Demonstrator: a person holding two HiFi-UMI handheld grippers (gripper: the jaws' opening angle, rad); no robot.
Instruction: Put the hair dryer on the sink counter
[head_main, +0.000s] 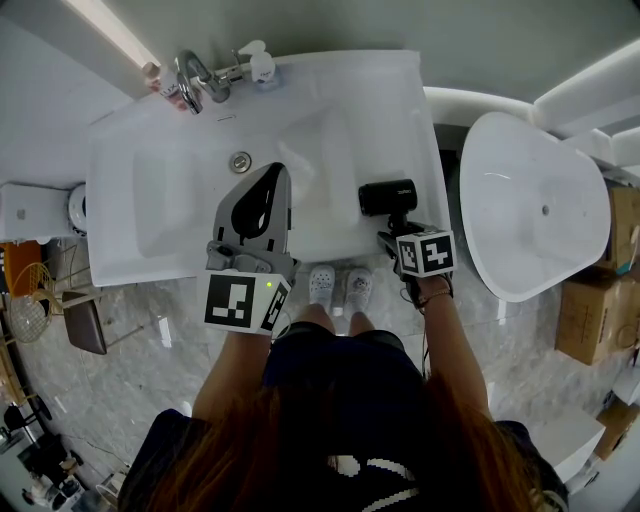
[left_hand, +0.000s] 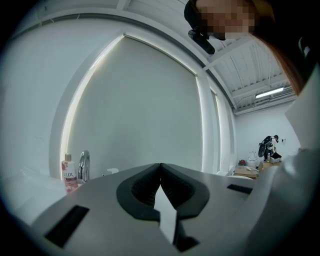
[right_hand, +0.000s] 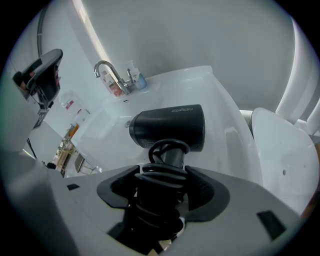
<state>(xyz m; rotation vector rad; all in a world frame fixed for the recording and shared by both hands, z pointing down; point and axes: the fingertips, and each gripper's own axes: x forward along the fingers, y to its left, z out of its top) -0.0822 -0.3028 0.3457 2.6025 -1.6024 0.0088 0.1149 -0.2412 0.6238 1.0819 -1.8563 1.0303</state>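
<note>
A black hair dryer (head_main: 388, 197) (right_hand: 170, 127) hangs over the right side of the white sink counter (head_main: 400, 90), nozzle pointing left. Whether it touches the counter I cannot tell. Its handle, wound with a coiled black cord, sits between the jaws of my right gripper (head_main: 397, 233) (right_hand: 165, 172), which are shut on it. My left gripper (head_main: 277, 170) (left_hand: 160, 165) is raised over the basin's front edge, its jaws shut with nothing in them.
A chrome faucet (head_main: 192, 80) (right_hand: 107, 70) and small bottles (head_main: 262, 65) stand at the counter's back; a pink soap bottle (left_hand: 68, 175) is beside the faucet. A white bathtub (head_main: 530, 200) lies right, a toilet (head_main: 30, 210) left, cardboard boxes (head_main: 590, 320) far right.
</note>
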